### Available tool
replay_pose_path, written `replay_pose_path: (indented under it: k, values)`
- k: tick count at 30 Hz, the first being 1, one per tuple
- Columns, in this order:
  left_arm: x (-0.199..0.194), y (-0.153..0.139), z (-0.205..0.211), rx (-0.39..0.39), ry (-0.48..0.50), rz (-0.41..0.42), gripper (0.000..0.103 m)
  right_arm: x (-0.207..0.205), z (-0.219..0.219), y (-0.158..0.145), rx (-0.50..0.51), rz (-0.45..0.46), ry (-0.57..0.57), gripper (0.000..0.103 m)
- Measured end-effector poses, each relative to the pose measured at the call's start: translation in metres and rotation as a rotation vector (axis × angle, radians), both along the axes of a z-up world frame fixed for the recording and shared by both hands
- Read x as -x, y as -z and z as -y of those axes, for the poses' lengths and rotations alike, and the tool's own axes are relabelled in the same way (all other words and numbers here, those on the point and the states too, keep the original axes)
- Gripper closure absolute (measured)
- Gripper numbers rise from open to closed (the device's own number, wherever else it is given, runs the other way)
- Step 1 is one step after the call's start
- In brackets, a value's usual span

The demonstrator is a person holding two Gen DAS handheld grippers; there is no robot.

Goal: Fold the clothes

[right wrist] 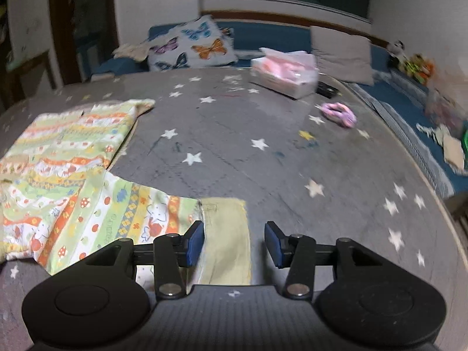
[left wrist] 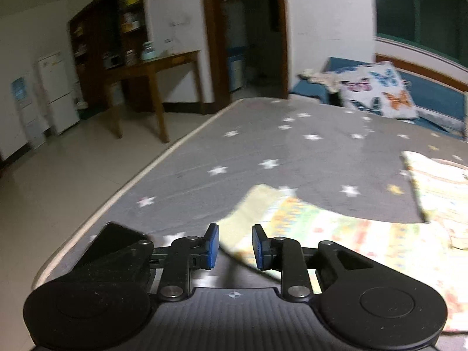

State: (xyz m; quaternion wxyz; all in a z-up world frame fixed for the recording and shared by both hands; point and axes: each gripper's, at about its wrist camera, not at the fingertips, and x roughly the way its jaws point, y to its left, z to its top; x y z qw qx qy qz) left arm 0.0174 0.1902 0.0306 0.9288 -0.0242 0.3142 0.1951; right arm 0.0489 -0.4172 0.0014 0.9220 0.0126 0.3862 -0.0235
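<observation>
Patterned garment (right wrist: 67,175), yellow-green with orange and white print, lay flat on the grey star-printed surface (right wrist: 248,152), one plain cuff (right wrist: 226,239) toward the near edge. Left claw (left wrist: 235,247) stood spread over a garment edge, pads not pressing it. Right claw (right wrist: 234,244) stood spread, the cuff between its blue pads (right wrist: 195,242), not pinched. Tissue pack (right wrist: 285,74) and pink scrunchie (right wrist: 339,114) lay well apart from the garment, butterfly cushion (right wrist: 193,46) beyond.

Dim indoor light, motion-blurred (fisheye-bent edges).
</observation>
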Motion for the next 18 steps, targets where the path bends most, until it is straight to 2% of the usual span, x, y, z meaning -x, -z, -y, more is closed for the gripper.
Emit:
replay_pose_path:
  k: [5, 7, 9, 12, 15, 18]
  values:
    - [-0.010, -0.003, 0.056, 0.029, 0.192, 0.005, 0.076, 0.015, 0.011, 0.001, -0.057, 0.028, 0.059, 0.056]
    - [-0.016, -0.001, 0.080, 0.042, 0.260, -0.002, 0.076, 0.022, 0.010, -0.002, -0.083, 0.040, 0.053, 0.052]
    - [-0.022, 0.002, 0.104, 0.053, 0.327, -0.012, 0.076, 0.029, 0.005, -0.005, -0.075, 0.063, 0.030, 0.048]
    - [-0.030, 0.007, 0.140, 0.056, 0.425, -0.027, 0.076, 0.037, -0.006, -0.006, -0.059, 0.066, -0.022, 0.035]
    - [-0.033, 0.011, 0.175, 0.045, 0.518, -0.032, 0.072, 0.040, -0.017, 0.000, -0.035, 0.050, -0.068, 0.035]
    - [-0.036, 0.016, 0.209, 0.024, 0.602, -0.038, 0.071, 0.039, -0.023, 0.008, 0.031, 0.044, -0.073, 0.031]
